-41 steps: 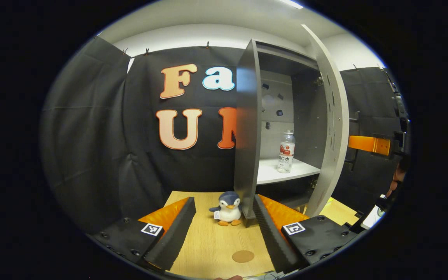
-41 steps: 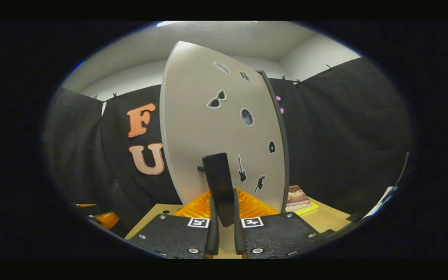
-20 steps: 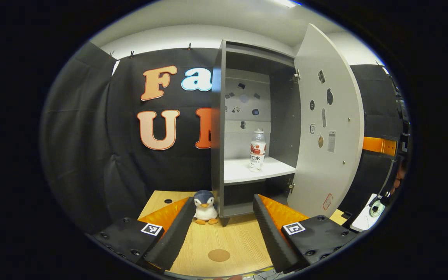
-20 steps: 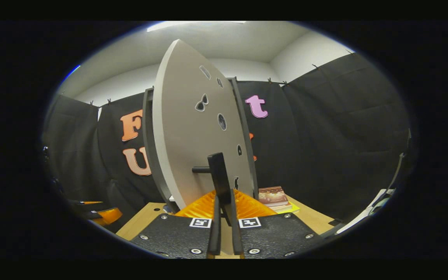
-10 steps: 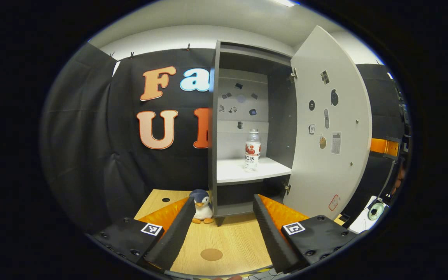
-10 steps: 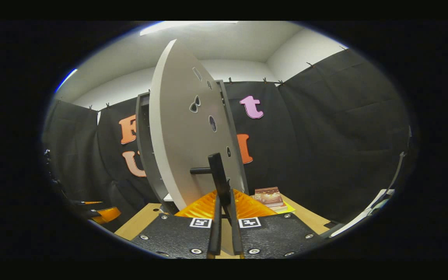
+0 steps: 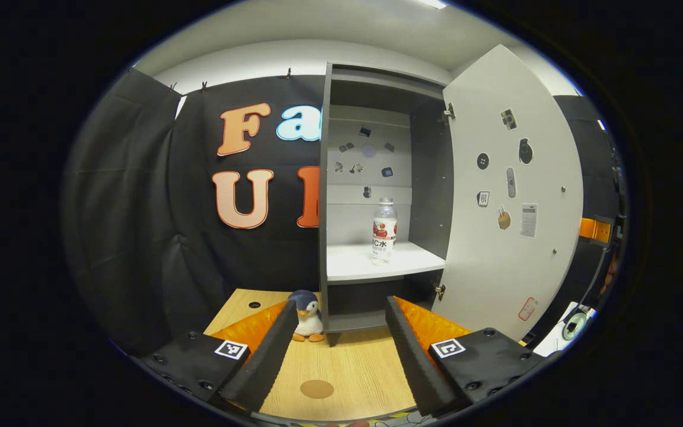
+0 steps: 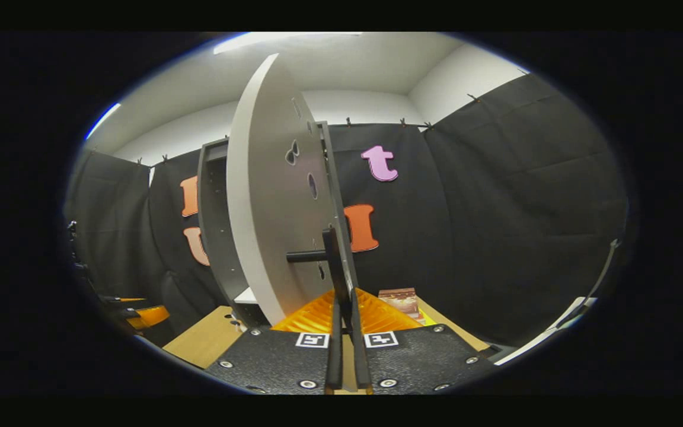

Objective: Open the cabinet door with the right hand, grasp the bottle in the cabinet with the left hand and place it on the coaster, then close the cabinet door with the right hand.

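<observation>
In the left gripper view, the left gripper (image 7: pixel 335 350) hangs low over the wooden worktop (image 7: pixel 353 373) with its two fingers spread wide and nothing between them. A small round brown coaster (image 7: pixel 316 389) lies flat on the worktop between the fingers, near the front edge. A little farther back sits a toy penguin (image 7: pixel 307 308), just beside the cabinet's left wall; the left finger hides part of it.

Behind that stands the grey cabinet (image 7: pixel 325 196). Its door (image 7: pixel 513 201) is swung wide open to the right, with small stickers on its inside face that are too small to make out. The bottle (image 7: pixel 383 231) stands upright on the white shelf (image 7: pixel 377 264) inside, near the middle, touching nothing else. It is clear, with a pale cap and a red and white label. The space under the shelf is dark, and I cannot tell what is in there. At the far right edge an orange part of the other gripper peeks out from behind the door.

In the right gripper view, the right gripper (image 8: pixel 346 332) is squeezed shut on the black door handle (image 8: pixel 334 261), both fingers pressing its bar. The door is seen almost edge-on here. It hides the inside of the cabinet. Past the door, a few books (image 8: pixel 399 299) lie on the worktop, partly hidden by the gripper.
</observation>
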Available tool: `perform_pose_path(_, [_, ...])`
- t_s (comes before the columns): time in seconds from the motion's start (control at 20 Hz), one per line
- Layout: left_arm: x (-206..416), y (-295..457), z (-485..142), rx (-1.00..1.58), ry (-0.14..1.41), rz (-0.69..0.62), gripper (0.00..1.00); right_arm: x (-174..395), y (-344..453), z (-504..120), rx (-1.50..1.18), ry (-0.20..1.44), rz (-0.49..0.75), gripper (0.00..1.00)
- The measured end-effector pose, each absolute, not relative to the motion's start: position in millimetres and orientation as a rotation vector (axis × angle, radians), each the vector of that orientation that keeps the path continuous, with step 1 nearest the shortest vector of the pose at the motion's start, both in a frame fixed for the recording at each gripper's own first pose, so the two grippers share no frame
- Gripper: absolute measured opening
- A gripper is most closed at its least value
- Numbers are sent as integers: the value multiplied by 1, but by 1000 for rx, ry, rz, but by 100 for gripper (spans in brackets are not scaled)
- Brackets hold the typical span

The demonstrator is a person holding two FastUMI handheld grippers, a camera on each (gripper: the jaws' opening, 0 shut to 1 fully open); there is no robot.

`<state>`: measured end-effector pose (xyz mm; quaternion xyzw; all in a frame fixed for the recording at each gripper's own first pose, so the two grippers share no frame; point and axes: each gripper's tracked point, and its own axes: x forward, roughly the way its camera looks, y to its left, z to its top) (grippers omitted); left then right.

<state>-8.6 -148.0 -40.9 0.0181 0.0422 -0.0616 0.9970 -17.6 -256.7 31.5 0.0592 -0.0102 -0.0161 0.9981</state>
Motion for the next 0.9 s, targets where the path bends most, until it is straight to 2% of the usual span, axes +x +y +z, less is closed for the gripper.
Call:
perform_pose_path(0.05, [-7, -150, -41, 36, 85, -120, 96, -17, -262, 32, 116, -19, -32, 0])
perform_pose_path(0.1, [-7, -153, -41, 35, 85, -118, 94, -16, -267, 32, 113, -17, -26, 14])
perform_pose_path(0.2, [-6, -155, -39, 40, 80, -117, 94, -16, -273, 32, 110, -15, -6, 8])
perform_pose_path(0.3, [-6, -157, -37, 46, 77, -110, 99, -16, -279, 33, 112, -15, 8, 2])
perform_pose_path(0.35, [-4, -159, -36, 46, 72, -108, 94, -15, -281, 32, 112, -13, 14, 0])
perform_pose_path(0.4, [-4, -162, -35, 47, 70, -108, 96, -15, -283, 32, 112, -12, 20, 0])
perform_pose_path(0.5, [1, -165, -34, 49, 67, -112, 94, -14, -288, 32, 114, -10, 29, 0])
perform_pose_path(0.9, [9, -175, -38, 34, 71, -98, 98, -12, -303, 32, 137, -14, 83, 0])
